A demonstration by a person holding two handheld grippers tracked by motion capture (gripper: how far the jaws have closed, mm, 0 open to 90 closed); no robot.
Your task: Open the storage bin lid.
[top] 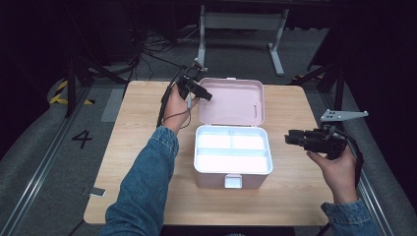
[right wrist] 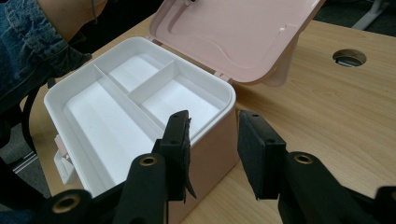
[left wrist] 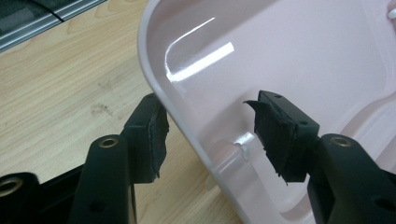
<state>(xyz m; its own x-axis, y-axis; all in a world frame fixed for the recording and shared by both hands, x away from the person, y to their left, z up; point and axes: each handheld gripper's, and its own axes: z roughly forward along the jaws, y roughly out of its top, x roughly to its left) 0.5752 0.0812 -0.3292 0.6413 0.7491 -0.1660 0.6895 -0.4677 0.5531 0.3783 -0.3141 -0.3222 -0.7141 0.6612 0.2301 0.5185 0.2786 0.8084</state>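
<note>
A pink box (top: 232, 172) stands open in the middle of the table, with a white tray (top: 216, 159) of three empty compartments inside. Its pink lid (top: 231, 101) leans back behind it. My left gripper (top: 200, 91) is open at the lid's left edge; in the left gripper view its jaws straddle the lid's rim (left wrist: 187, 126) without closing on it. My right gripper (top: 293, 138) hovers open to the right of the box, close to its right wall (right wrist: 212, 149), with nothing between its fingers (right wrist: 180, 144).
The wooden table (top: 137, 147) has bare room left and right of the box. A round cable hole (right wrist: 349, 57) lies in the tabletop beyond the lid. A white desk frame (top: 241, 22) and dark stands sit on the floor behind.
</note>
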